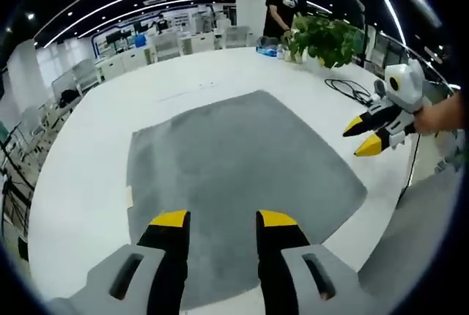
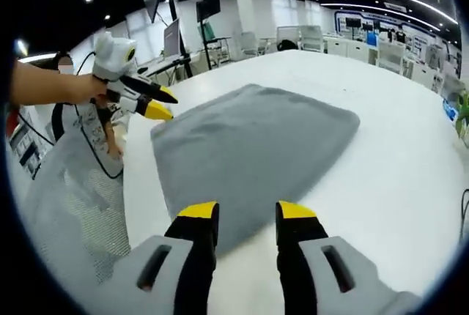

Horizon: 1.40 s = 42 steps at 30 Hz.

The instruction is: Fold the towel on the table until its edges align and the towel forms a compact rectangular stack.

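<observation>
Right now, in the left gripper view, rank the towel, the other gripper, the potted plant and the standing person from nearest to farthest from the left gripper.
1. Grey towel, flat, directly under the left gripper.
2. Right gripper, off the towel's right edge.
3. Potted plant, at the far end of the white table.
4. Standing person, just behind the plant.

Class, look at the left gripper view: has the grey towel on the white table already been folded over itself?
No: the grey towel lies spread flat in one layer on the white table, with no fold showing.
</observation>
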### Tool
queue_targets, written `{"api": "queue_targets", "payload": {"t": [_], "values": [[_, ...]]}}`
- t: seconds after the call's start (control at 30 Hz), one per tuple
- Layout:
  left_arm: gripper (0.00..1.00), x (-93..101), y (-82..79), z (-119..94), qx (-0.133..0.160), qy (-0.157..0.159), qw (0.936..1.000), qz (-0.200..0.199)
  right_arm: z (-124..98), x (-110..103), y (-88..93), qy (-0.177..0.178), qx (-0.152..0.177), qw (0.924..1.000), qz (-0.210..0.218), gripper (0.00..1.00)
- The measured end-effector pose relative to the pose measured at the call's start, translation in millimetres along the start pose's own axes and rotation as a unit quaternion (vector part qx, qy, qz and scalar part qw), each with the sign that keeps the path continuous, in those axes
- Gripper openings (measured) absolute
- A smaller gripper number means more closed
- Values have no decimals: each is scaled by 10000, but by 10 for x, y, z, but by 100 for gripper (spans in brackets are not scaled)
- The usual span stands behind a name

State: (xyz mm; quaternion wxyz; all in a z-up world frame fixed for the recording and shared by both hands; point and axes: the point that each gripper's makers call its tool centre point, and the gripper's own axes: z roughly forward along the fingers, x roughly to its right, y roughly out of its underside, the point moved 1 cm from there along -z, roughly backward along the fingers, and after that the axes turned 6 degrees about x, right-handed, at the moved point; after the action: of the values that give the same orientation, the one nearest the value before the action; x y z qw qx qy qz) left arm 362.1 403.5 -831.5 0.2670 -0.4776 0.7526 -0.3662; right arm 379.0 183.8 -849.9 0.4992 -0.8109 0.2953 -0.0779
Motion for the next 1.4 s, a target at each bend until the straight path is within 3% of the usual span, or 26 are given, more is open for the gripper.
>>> {"api": "queue_targets", "payload": {"t": [0.1,0.23,0.53,0.7,0.77,0.9,1.03,1.17,1.4], "values": [[38,212,-142,60,107,38,9994,-312,-43,218,-82,93,49,9997,-203,31],[41,501,-303,132,208,168,9995,-169,-128,490,-160,238,70,9994,-259,31],[43,840,-523,144,463,328,9984,-11,-274,886,-461,570,497,9971,-111,35],[46,1007,-545,88,516,434,9977,-88,-268,1079,-608,826,741,9938,-55,45],[44,1046,-519,90,489,602,9965,-324,-275,1111,-669,945,843,9919,3,47],[58,1162,-521,77,568,473,9971,-199,-258,1129,-706,1048,944,9900,53,54],[61,1145,-474,144,562,543,9965,-279,-236,1170,-746,1074,998,9892,75,58],[69,1296,-453,185,499,638,9964,-243,-186,1235,-757,1078,1028,9885,262,58],[72,1556,-363,251,330,814,9961,-80,-99,1305,-752,1080,1015,9880,429,56]]}}
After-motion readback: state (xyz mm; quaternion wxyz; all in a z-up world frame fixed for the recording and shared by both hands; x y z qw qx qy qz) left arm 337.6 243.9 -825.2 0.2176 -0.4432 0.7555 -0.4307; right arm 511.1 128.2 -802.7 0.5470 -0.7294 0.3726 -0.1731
